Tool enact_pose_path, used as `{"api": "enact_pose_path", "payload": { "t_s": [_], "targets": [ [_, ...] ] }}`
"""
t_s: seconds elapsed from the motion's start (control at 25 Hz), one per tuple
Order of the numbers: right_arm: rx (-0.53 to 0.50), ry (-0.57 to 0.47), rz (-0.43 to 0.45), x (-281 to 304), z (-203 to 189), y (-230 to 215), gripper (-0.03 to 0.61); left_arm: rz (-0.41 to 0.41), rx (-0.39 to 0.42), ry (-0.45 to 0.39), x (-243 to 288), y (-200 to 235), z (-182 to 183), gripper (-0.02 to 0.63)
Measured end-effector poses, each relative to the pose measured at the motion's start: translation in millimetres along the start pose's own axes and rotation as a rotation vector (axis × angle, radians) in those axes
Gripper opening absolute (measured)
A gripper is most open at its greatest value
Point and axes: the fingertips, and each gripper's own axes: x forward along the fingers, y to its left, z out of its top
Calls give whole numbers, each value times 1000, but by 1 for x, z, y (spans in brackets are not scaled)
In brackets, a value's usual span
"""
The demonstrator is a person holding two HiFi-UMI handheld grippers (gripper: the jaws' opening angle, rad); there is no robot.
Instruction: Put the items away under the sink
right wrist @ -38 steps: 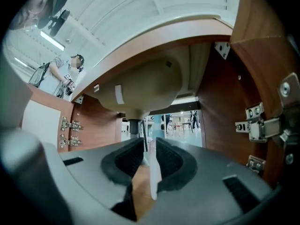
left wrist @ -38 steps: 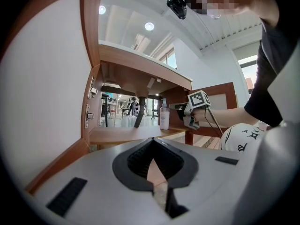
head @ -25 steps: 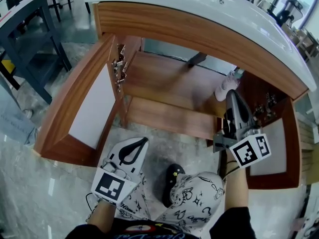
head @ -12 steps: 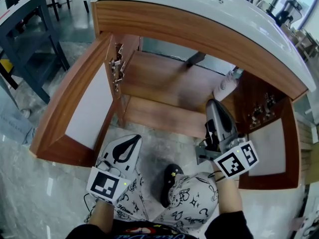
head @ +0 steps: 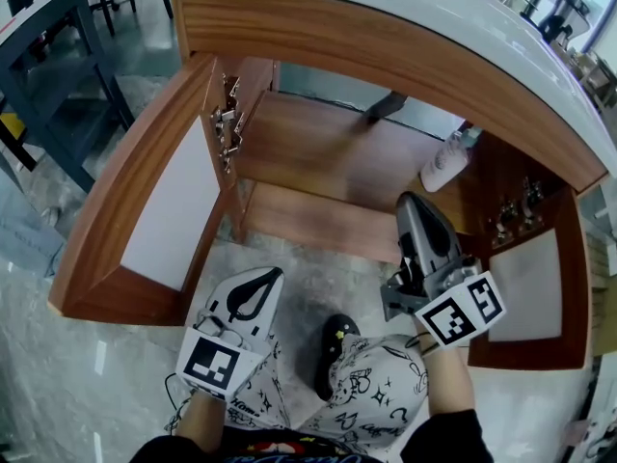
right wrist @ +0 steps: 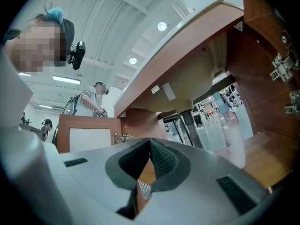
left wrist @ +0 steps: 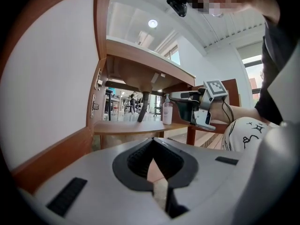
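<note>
A white pump bottle (head: pixel 446 162) stands upright on the floor of the open sink cabinet (head: pixel 318 152), at its right side. It also shows in the left gripper view (left wrist: pixel 167 112) and, faintly, in the right gripper view (right wrist: pixel 232 135). My right gripper (head: pixel 411 201) hovers at the cabinet's front edge, short of the bottle and apart from it, shut with nothing in it (right wrist: pixel 150 140). My left gripper (head: pixel 279 272) sits low over the floor in front of the cabinet, also shut and empty (left wrist: pixel 153 140). The right gripper (left wrist: pixel 174 96) is visible from the left gripper view.
Both cabinet doors stand open: the left door (head: pixel 164 210) and the right door (head: pixel 525 297). A dark drain pipe (head: pixel 386 109) comes down at the back. The person's patterned knee (head: pixel 381 384) and black shoe (head: pixel 333 340) are between the grippers. A dark table (head: pixel 58 56) stands far left.
My right gripper has drawn back from beside the bottle, out to the cabinet's front edge and lower. The bottle stays standing inside. The left gripper has barely moved.
</note>
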Motion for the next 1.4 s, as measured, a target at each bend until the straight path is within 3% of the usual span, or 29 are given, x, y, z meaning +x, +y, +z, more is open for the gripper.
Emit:
{"api": "enact_pose_path", "payload": {
  "t_s": [0.64, 1.4],
  "targets": [
    [-16, 68, -21, -17, -11, -14, 8, -4, -19, -26, 10, -7, -3, 8],
    [-215, 52, 5, -28, 11, -7, 8, -39, -5, -12, 40, -12, -5, 8]
  ]
}}
